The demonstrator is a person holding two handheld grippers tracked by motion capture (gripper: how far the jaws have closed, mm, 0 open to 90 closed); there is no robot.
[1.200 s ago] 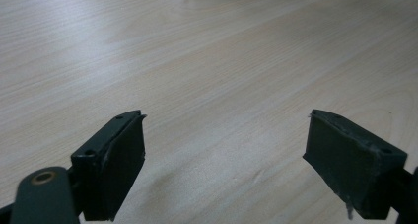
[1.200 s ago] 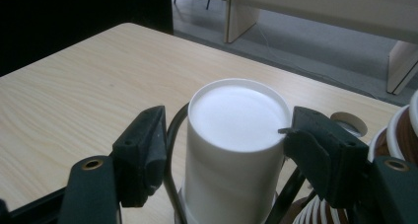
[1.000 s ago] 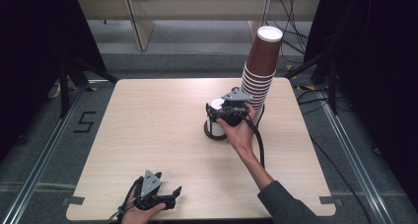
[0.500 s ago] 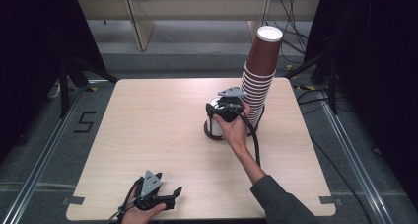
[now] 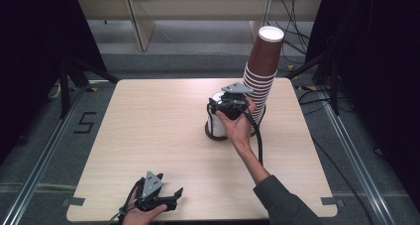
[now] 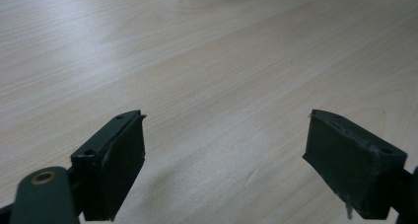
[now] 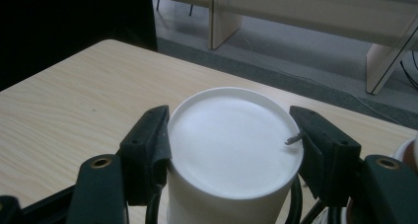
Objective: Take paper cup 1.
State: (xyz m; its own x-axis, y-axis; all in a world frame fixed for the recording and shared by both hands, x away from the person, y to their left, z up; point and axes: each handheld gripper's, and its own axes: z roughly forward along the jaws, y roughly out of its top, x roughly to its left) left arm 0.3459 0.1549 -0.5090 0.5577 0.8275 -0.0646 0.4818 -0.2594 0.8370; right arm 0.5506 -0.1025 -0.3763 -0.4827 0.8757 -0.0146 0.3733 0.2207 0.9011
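High view: pale wooden table (image 5: 148, 136); right tongs (image 5: 224, 107) clamp white cup (image 5: 216, 123), left tongs (image 5: 171, 197) gape.

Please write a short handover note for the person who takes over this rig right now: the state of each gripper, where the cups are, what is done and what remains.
Right gripper: jaws have just been closing and now clamp the white upside-down cup by its sides, near the table's middle; a brown rim shows at its foot in the high view.
Left gripper: open, nothing between its jaws, resting at the near edge of the table.
Tall stack of brown cups: upright at the far right, just behind the right gripper.
Done: grip on the white cup.
Left: probably lift it and put it where it belongs, maybe on the stack; the left gripper has no part so far.
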